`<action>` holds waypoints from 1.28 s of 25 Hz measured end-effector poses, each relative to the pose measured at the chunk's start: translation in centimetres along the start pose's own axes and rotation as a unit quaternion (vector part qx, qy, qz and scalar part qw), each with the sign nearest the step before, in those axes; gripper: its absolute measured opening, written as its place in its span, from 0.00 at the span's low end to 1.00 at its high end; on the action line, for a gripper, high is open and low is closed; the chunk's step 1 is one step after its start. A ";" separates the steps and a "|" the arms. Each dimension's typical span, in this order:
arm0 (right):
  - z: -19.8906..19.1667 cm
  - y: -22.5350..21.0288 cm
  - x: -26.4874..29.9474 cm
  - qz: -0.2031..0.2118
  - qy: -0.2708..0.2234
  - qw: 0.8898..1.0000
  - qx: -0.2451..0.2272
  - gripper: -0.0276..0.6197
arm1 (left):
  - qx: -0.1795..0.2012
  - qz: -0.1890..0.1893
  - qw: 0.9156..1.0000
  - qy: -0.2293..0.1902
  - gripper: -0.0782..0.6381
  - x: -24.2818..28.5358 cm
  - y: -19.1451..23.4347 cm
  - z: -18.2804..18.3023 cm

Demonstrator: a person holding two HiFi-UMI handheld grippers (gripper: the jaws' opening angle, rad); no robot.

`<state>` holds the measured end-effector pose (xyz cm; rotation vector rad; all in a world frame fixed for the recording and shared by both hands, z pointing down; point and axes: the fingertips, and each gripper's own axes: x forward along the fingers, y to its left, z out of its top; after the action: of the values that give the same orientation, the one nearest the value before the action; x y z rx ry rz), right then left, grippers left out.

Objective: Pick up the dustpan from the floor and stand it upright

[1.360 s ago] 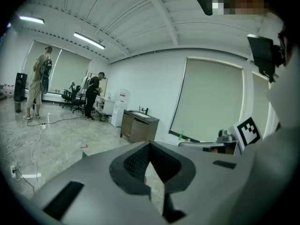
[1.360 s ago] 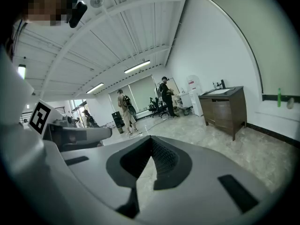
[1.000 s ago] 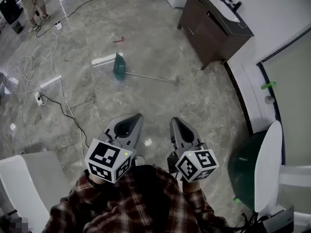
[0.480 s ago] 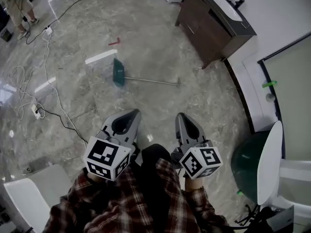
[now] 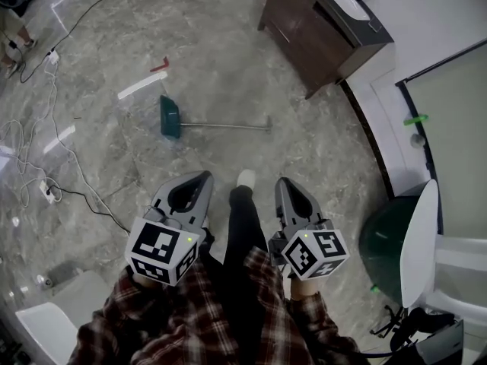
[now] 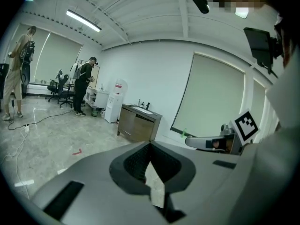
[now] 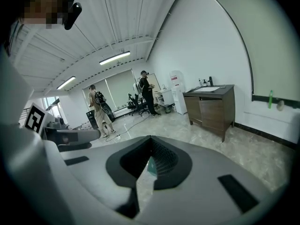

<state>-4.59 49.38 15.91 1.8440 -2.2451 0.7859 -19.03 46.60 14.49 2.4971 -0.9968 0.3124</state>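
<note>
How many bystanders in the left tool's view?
2. One bystander at the far left edge; a second bystander farther back, beside the white cooler. Others may be out of frame.

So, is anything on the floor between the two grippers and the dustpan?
Nothing visible does. Only bare floor lies between the dustpan and the left gripper and right gripper. The black cable runs left of that path, and the person's shoe shows between the grippers.
</note>
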 end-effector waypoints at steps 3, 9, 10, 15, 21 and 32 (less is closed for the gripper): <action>1.8 -2.1 2.3 0.001 0.002 1.000 -0.002 0.06 | 0.002 0.006 1.000 -0.002 0.11 3.1 0.8 1.5; 7.3 -6.7 7.5 0.024 -0.003 0.999 -0.028 0.06 | 0.001 0.033 0.999 -0.029 0.11 10.2 2.4 6.2; 8.2 -7.5 8.3 0.031 -0.002 0.999 -0.034 0.06 | 0.000 0.037 0.999 -0.035 0.11 11.4 2.4 7.1; 12.2 -11.3 12.0 0.079 0.010 0.995 -0.060 0.06 | -0.014 0.068 0.996 -0.060 0.11 17.5 2.0 10.2; 13.8 -14.0 14.7 0.122 0.029 0.989 -0.081 0.06 | -0.045 0.115 0.989 -0.086 0.11 21.2 2.8 11.8; 14.2 -15.9 21.3 0.135 0.062 0.988 -0.042 0.06 | -0.078 0.172 0.980 -0.069 0.11 23.1 10.1 13.3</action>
<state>8.38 22.25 17.55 1.4326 -2.4351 0.8065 -8.89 19.98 14.17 2.2246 -1.4549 0.1578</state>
